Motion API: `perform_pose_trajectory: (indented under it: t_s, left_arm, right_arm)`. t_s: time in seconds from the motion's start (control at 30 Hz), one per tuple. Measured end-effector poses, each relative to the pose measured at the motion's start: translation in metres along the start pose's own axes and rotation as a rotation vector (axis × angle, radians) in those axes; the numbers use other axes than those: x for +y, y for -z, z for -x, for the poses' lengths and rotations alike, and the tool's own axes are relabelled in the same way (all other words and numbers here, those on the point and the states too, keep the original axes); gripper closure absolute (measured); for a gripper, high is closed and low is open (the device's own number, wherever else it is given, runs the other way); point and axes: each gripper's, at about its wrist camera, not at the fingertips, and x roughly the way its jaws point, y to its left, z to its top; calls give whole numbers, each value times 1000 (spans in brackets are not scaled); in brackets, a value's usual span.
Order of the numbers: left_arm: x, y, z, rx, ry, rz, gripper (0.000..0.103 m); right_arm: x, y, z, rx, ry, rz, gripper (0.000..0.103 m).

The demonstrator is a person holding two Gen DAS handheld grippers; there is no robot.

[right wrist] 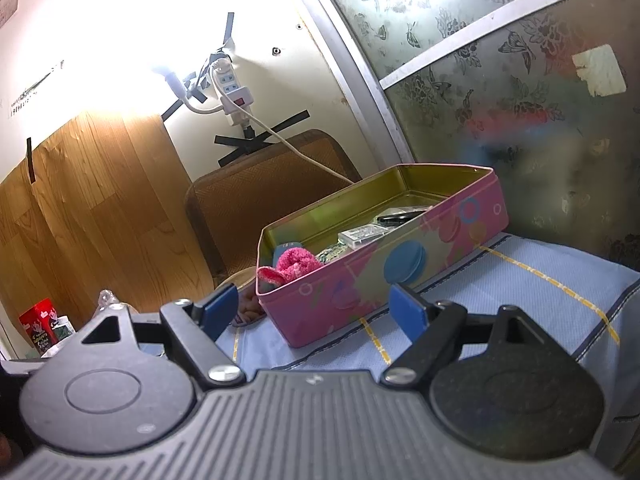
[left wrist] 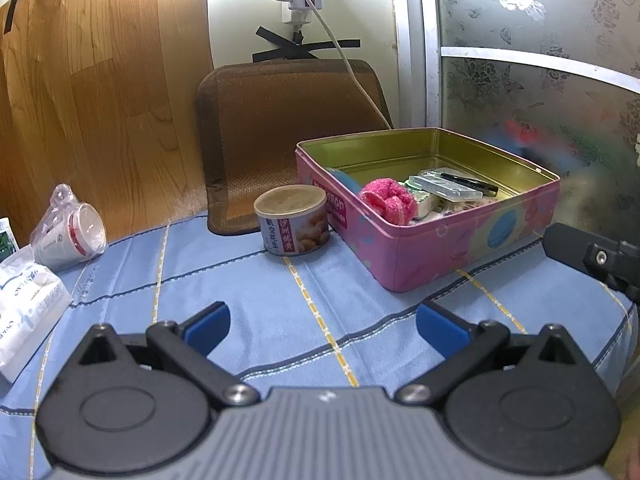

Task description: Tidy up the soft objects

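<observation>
Pink fuzzy ball (left wrist: 386, 200) sits inside pink tin (left wrist: 460, 248); both grippers (left wrist: 322, 328) (right wrist: 310, 314) gape empty; only left wrist view shows the can (left wrist: 291, 220) beside the tin.

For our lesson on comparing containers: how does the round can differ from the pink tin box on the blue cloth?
The round can is cylindrical; the pink tin box is rectangular. The can is the smaller and narrower, the box much wider. The can's top is covered by a pale lid, while the box stands open, showing a fuzzy pink soft item and other small things inside. Both rest upright, side by side, on the blue cloth.
</observation>
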Motion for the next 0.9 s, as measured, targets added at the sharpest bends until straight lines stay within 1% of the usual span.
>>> perform_pose_trajectory:
  t_s: [0.23,0.5,0.9]
  left_arm:
    - [3,-1,2,-8,-8,9,0]
    - [-1,0,3,-15,-35,-15,0]
    - [-1,0,4,-25,-39,-23,0]
  right_arm:
    - [0,0,1,-6,4,-4,18]
    - [0,0,1,-3,5,-8,18]
    - [0,1,1,-5,7,-8,17]
